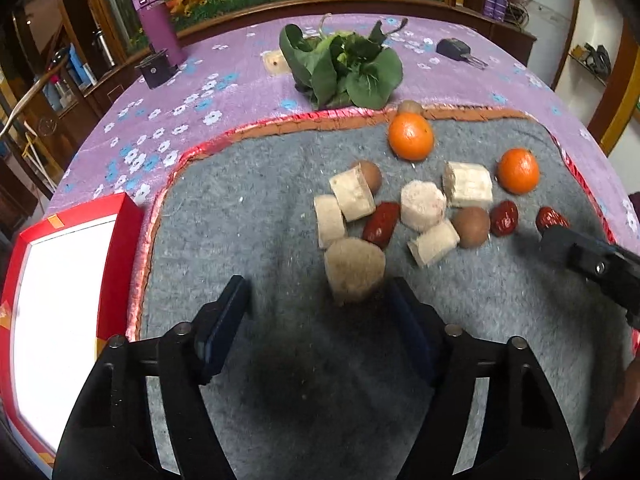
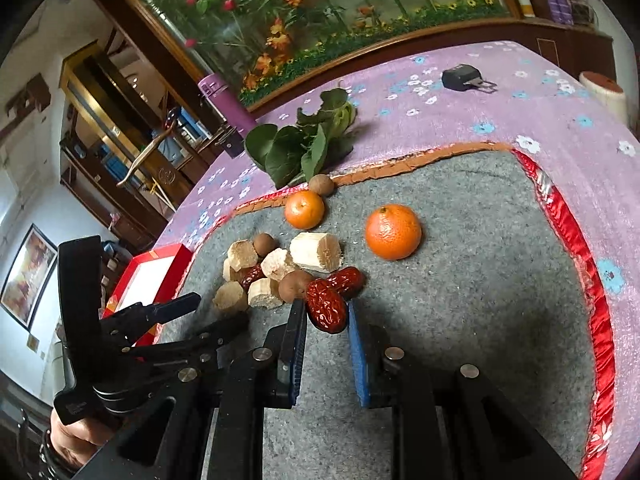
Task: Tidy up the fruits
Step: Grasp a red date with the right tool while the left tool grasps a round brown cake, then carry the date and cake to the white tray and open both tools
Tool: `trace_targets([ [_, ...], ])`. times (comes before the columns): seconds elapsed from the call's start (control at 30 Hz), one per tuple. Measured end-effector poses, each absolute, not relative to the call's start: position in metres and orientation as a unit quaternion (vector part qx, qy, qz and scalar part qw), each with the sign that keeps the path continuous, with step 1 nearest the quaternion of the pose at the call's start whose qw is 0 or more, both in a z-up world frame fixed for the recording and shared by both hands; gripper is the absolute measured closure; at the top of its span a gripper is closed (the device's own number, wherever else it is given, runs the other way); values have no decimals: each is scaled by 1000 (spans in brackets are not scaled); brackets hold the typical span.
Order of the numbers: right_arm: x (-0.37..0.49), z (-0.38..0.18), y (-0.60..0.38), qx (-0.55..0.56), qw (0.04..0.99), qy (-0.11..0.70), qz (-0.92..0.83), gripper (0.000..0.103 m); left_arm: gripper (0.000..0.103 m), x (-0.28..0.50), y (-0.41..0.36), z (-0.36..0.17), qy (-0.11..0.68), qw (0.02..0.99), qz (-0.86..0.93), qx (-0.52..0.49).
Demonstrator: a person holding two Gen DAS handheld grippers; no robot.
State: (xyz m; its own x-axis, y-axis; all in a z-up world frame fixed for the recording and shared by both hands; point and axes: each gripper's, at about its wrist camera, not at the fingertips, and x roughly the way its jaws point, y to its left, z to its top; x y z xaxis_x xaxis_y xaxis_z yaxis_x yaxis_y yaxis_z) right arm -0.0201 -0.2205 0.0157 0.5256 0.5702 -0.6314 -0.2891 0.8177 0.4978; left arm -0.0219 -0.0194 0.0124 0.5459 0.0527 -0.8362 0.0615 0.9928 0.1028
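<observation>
We centre our open right gripper (image 2: 326, 316) around the near wrinkled red date (image 2: 326, 309), closing gently; left gripper (image 1: 316, 300) gapes, empty.

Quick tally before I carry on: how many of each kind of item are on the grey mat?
oranges: 2
red dates: 3
brown round fruits: 3
pale cut chunks: 6
Total: 14
</observation>
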Motion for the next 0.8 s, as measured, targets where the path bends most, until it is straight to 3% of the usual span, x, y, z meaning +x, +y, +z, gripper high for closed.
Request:
trace_targets([
  [0.23,-15,15,-230,190,854,416,246,83,49,-23,-22,12,458,886,-2,65],
  [0.27,-15,15,-230,190,855,415,245,83,55,-24,-22,12,454,889,-2,66],
  [0.3,-16,16,-230,190,856,414,245,83,71,-26,-23,13,449,891,-8,63],
  [0.33,-16,16,-230,190,857,412,244,83,74,-26,-21,12,452,890,-24,48],
  [0.8,-14,16,-237,176,880,394,200,83,74,-89,10,49,408,913,-31,6],
])
